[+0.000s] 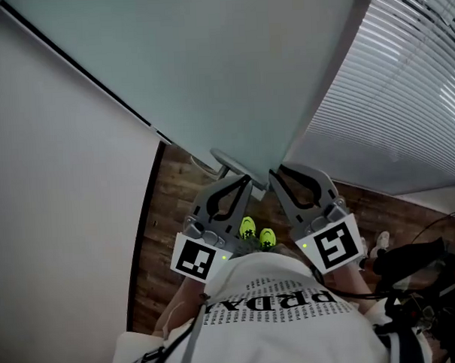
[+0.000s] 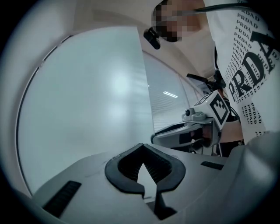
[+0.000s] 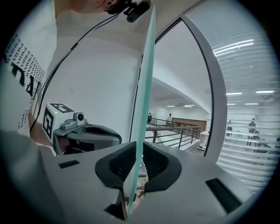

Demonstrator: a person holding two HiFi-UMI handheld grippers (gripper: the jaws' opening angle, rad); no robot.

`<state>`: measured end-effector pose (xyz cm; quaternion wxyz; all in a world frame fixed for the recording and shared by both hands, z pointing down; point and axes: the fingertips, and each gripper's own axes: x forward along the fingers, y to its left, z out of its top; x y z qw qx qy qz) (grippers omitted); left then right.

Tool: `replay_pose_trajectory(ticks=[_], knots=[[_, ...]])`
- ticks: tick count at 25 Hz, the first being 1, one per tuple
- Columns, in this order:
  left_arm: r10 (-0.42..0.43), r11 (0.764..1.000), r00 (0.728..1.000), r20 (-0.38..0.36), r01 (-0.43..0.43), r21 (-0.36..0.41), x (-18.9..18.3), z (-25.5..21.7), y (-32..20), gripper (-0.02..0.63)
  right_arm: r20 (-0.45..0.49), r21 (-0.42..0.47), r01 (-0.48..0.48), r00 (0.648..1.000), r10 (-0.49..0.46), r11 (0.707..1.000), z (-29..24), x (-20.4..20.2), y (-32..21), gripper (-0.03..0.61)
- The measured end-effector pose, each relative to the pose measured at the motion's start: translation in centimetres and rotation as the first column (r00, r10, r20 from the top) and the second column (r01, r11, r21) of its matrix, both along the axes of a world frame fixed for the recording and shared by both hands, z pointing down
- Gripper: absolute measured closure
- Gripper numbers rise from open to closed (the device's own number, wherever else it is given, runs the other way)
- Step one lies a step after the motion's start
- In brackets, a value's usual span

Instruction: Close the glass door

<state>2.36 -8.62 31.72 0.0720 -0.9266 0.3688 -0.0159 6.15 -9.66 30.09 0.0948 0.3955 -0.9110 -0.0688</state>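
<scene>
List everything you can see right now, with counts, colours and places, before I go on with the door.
glass door: one, frosted pale green, centre, its edge toward the person
wall: one, white, left of the door
slatted blinds: one set, white, right of the door
floor: one, brown wood, below
railing: one, dark, beyond the doorway
cables: several, black, lower right
shoes: two, neon yellow-green, on the floor between the grippers
shirt: one, white with black print, bottom of the head view
left gripper: one, grey, jaws shut and empty, beside the door's face
right gripper: one, grey, jaws clamped on the door's edge
</scene>
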Motion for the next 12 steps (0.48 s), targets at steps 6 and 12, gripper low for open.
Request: replay_pose_trajectory(ticks=[6, 12], knots=[[-0.012, 0.999, 0.999, 0.045, 0.013, -0.038, -0.6, 0.4, 0.5, 0.612, 0.012, -0.019, -0.019, 1.0, 0.019, 1.0, -0.3, 0.9, -0.9, 0.538], [-0.03, 0.998, 0.998, 0.053, 0.033, -0.057, -1.1, 0.4, 0.8, 0.612, 0.019, -0.024, -0.018, 1.0, 0.018, 1.0, -0.1, 1.0, -0.8, 0.538]])
